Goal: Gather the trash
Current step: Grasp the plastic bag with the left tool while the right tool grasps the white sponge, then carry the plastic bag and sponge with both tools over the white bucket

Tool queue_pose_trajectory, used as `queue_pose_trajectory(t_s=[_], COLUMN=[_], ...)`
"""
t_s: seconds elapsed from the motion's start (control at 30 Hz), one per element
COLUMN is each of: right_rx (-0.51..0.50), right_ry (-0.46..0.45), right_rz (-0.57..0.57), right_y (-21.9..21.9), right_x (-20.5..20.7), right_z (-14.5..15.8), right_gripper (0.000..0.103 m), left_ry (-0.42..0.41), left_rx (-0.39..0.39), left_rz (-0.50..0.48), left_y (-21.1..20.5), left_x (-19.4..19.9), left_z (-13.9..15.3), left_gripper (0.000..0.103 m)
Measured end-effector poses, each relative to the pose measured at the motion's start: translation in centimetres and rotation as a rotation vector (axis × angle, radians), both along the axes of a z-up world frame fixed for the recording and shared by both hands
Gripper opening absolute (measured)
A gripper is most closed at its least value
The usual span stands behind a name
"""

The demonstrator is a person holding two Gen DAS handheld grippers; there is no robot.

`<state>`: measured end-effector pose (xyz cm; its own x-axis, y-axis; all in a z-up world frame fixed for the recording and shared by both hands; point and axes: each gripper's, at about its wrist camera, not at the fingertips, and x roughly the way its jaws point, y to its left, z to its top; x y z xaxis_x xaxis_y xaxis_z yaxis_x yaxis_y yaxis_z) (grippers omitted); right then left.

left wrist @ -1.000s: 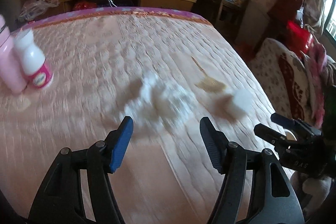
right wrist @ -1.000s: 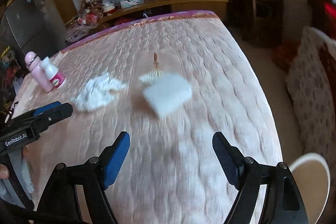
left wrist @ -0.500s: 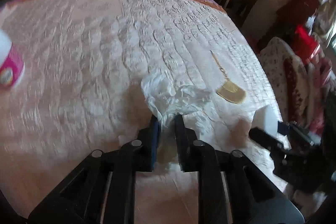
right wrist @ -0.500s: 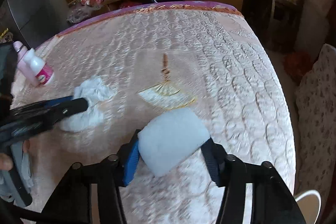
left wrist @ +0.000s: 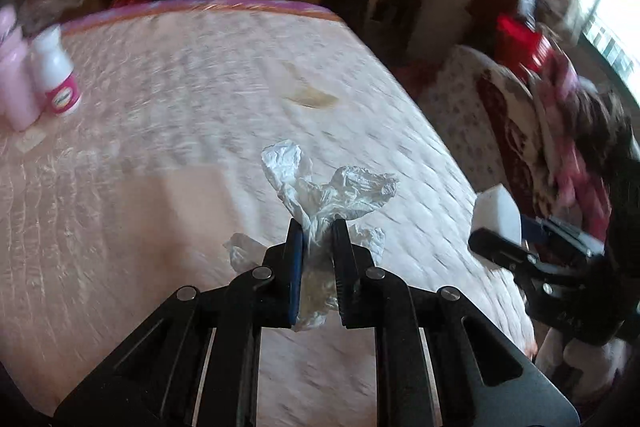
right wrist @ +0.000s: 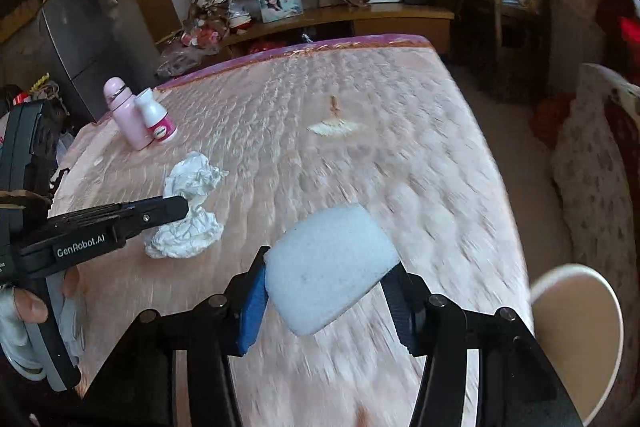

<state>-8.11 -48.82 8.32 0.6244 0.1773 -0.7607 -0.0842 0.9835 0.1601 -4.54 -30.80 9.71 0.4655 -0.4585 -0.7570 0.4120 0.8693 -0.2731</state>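
Observation:
My left gripper (left wrist: 317, 231) is shut on a crumpled white tissue (left wrist: 332, 187) and holds it just above the pink quilted bed (left wrist: 160, 131). The same tissue (right wrist: 192, 211) and left gripper (right wrist: 176, 207) show at the left of the right wrist view. My right gripper (right wrist: 326, 267) is shut on a white foam block (right wrist: 332, 271), lifted over the bed's near right part. That block (left wrist: 498, 215) and the right gripper (left wrist: 492, 243) show at the right of the left wrist view. A small straw hand fan (right wrist: 338, 126) lies flat mid-bed; it also shows in the left wrist view (left wrist: 310, 99).
A pink flask (right wrist: 126, 119) and a white bottle with a pink label (right wrist: 157, 121) stand at the bed's left side. A white round bin (right wrist: 576, 331) stands on the floor off the bed's right edge. A wooden shelf (right wrist: 360, 17) lines the far end.
Both grippers closed from open: the left on the tissue, the right on the foam block. Both have lifted their loads off the bed.

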Motion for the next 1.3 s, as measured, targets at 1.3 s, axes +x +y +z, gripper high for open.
queue_pose_trajectory(t_s=[1.3], right_rx=[-0.074], right_ry=[0.02], right_rz=[-0.41], right_y=[-21.6], right_x=[-17.3], right_z=[-0.1], right_gripper=[0.054], left_ry=[-0.032], left_rx=[0.015], left_rz=[-0.365], left_y=[-24.7], left_x=[-9.3], left_z=[-0.2], left_gripper=[0.012])
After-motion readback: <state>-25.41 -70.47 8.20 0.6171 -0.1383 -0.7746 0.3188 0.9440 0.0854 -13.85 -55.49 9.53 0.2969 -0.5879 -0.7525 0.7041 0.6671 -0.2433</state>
